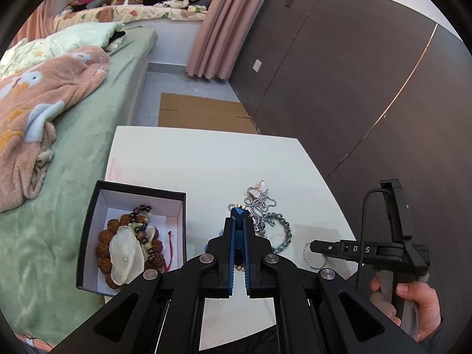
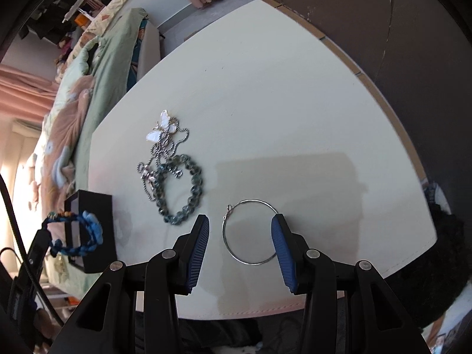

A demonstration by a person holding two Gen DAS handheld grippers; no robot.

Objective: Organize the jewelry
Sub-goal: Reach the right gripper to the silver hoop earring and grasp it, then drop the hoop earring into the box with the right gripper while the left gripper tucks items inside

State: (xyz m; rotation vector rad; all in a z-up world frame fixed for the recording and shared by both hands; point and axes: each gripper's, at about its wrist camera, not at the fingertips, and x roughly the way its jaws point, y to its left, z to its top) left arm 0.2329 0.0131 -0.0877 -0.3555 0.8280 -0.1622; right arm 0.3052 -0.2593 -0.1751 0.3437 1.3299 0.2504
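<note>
My left gripper (image 1: pixel 239 215) is shut on a blue woven bracelet (image 2: pixel 84 233) and holds it above the white table, just right of the black jewelry box (image 1: pixel 88 227). The box holds brown bead bracelets and a pale shell piece (image 1: pixel 125 258). My right gripper (image 2: pixel 240 225) is open, low over the table, its fingers on either side of a thin silver hoop (image 2: pixel 250 231). A green bead bracelet (image 2: pixel 183 188) and a silver chain with a white butterfly pendant (image 2: pixel 163 131) lie on the table to the left of the hoop.
The white table (image 2: pixel 295 103) stands beside a bed with green sheets (image 1: pixel 73 162) and a pink blanket. A dark wardrobe (image 1: pixel 354 73) is on the right. Flat cardboard (image 1: pixel 200 112) lies on the floor beyond the table.
</note>
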